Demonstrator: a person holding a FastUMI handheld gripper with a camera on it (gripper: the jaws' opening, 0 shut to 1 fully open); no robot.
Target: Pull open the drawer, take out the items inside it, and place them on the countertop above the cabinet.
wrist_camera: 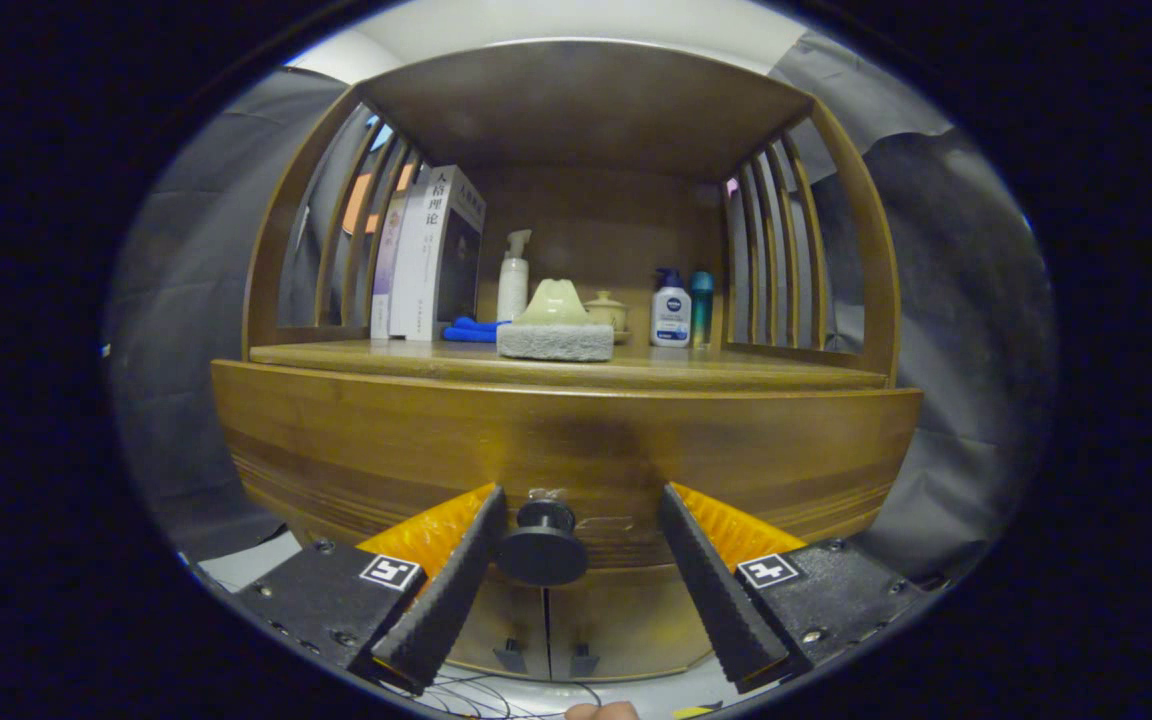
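Note:
A wooden cabinet stands close in front of me, its drawer front (566, 450) shut. A round dark knob (542, 545) sticks out from the drawer's lower middle. My gripper (583, 520) is open, its fingers on either side of the knob: the left finger almost touches it, the right one (706, 570) stands well apart. Above the drawer runs the countertop (716, 375), where a grey sponge block with a pale green handle (556, 325) rests near the front edge. The drawer's inside is hidden.
On the countertop stand upright books (431, 255) at the left, a blue cloth (471, 330), a white pump bottle (513, 280), a small lidded jar (606, 308), a white bottle (671, 312) and a teal bottle (701, 308). Slatted wooden sides and a top shelf enclose it. Two lower doors (546, 625) sit beneath the drawer.

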